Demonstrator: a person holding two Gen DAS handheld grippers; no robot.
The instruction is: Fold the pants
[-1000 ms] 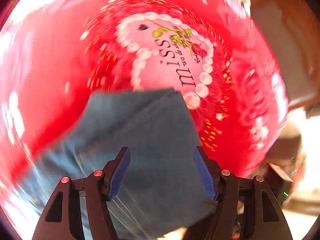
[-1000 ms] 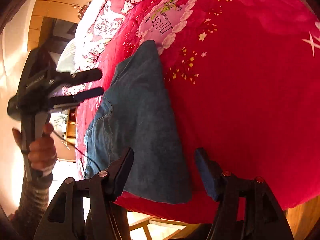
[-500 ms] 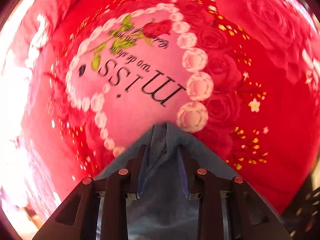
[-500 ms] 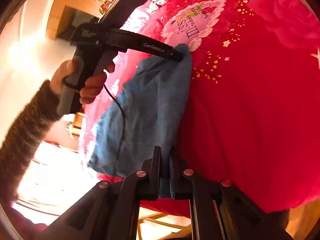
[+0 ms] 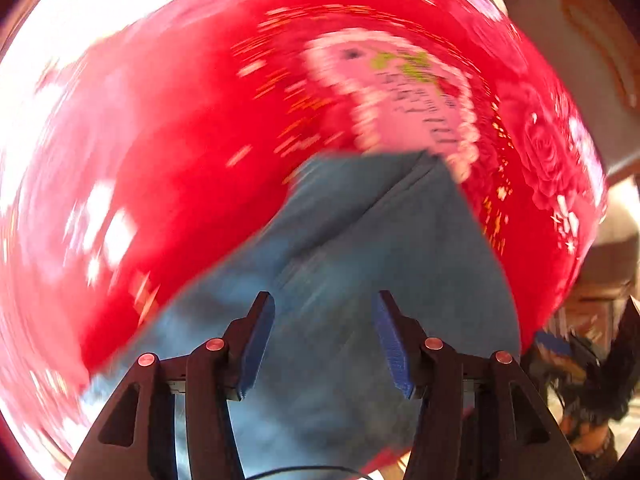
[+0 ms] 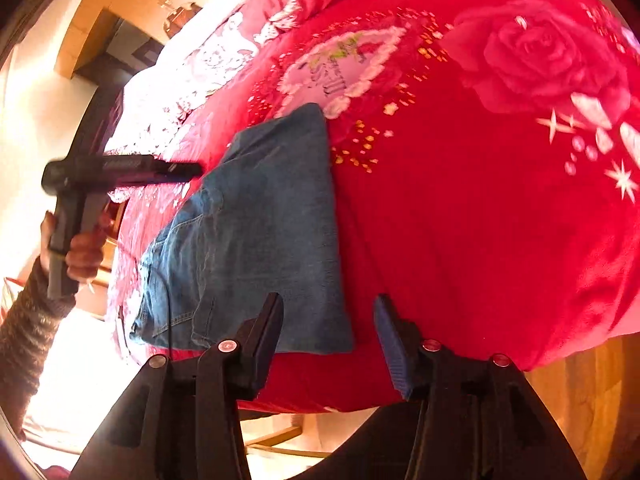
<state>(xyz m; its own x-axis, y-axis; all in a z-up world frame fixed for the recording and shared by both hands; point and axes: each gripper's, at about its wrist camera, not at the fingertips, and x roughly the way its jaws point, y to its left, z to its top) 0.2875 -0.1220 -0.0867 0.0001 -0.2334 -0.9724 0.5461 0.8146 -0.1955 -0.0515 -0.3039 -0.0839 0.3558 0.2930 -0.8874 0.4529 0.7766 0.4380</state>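
Item one, the red rose-print bedspread (image 6: pixel 480 220), covering the bed. On it, my folded blue jeans (image 6: pixel 260 232) lie flat near its edge, one end beside the pink heart motif (image 6: pixel 340 64). My left gripper (image 5: pixel 322 338): jaws opening, nothing between them, above the denim. My right gripper (image 6: pixel 328 336): jaws opening, empty, over the jeans' near corner.

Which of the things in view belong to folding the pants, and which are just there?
For the job:
- blue jeans
- left gripper, fingers opening, nothing between them
- right gripper, fingers opening, nothing between them

Just there:
- red floral bedspread
- white patterned pillow
- wooden floor
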